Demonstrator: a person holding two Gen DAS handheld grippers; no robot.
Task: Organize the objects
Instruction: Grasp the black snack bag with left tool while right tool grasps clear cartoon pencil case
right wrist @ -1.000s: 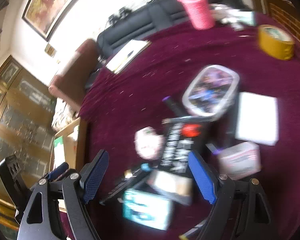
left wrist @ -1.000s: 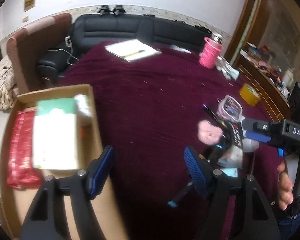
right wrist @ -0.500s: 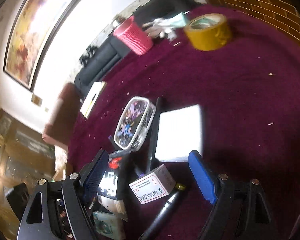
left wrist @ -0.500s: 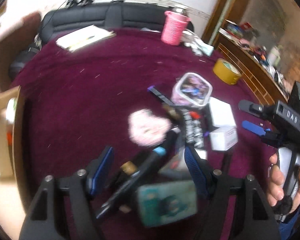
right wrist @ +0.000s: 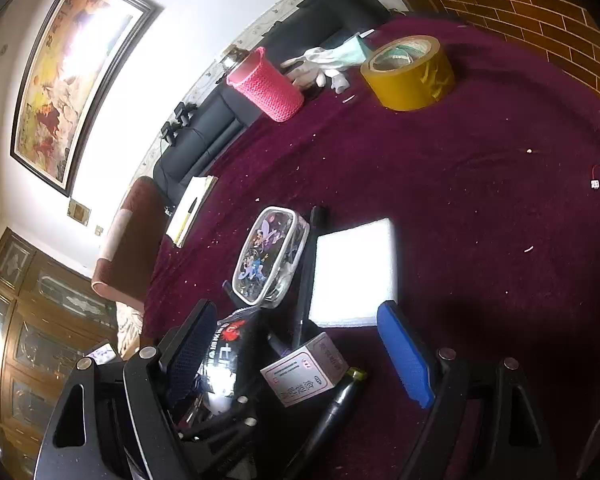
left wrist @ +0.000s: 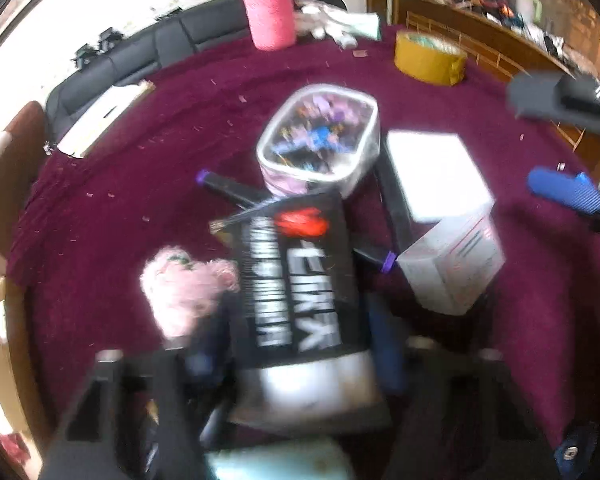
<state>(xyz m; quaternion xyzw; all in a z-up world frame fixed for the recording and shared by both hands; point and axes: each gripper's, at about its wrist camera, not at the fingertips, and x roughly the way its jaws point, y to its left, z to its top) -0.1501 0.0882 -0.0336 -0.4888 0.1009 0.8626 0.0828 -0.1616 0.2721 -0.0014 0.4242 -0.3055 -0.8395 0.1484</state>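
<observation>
Maroon cloth on the table (right wrist: pixel 480 184) bears an unsorted heap mid-table, so most remains: the left gripper (left wrist: pixel 296 354), jaws just narrowing, straddles the black packet (left wrist: pixel 300 276), grip unclear, while the right gripper (right wrist: pixel 300 354) gapes over the small box (right wrist: pixel 304 368).

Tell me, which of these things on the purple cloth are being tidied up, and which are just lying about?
Likely being tidied (clustered by the grippers):
- black packet
- clear cartoon pouch
- small white carton
- flat white box
- pink fluffy item

Lying about, farther off:
- yellow tape roll
- pink knitted cup
- notepad
</observation>
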